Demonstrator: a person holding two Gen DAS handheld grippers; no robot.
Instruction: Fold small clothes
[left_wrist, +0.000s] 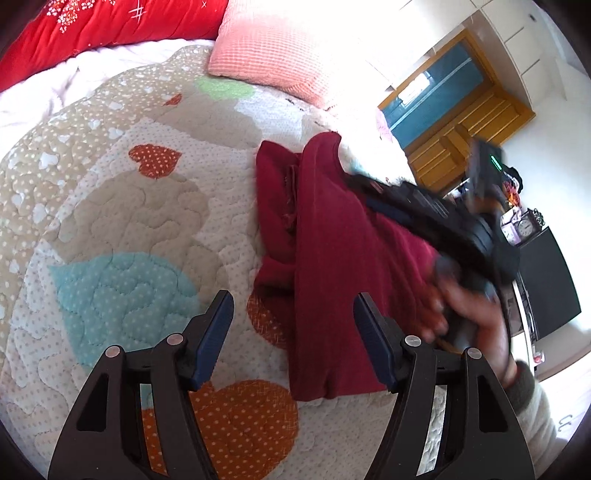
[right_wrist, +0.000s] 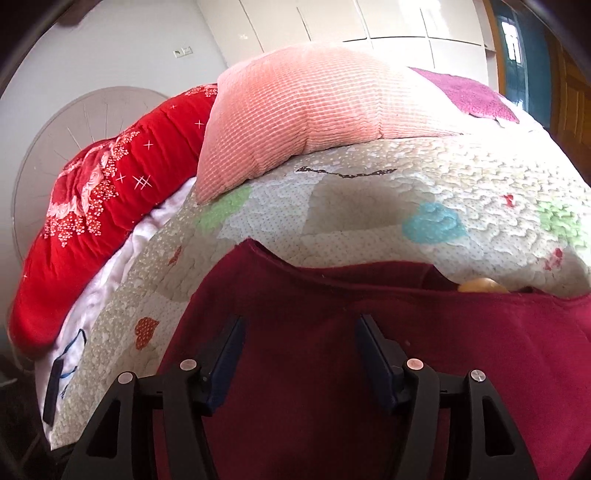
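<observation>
A dark red garment (left_wrist: 332, 258) lies partly folded on the patterned quilt (left_wrist: 122, 206), with a bunched part on its left side. My left gripper (left_wrist: 293, 306) is open and empty, hovering just above the garment's near left edge. The right gripper shows in the left wrist view as a blurred black tool (left_wrist: 424, 214) held in a hand over the garment's right side. In the right wrist view the right gripper (right_wrist: 299, 332) is open, low over the red garment (right_wrist: 369, 350), with nothing between its fingers.
A pink ribbed pillow (left_wrist: 273, 51) and a red floral duvet (left_wrist: 92, 29) lie at the head of the bed. A wooden door (left_wrist: 454, 122) and a black cabinet (left_wrist: 546, 284) stand to the right of the bed. A yellow round thing (right_wrist: 480, 285) peeks from behind the garment's edge.
</observation>
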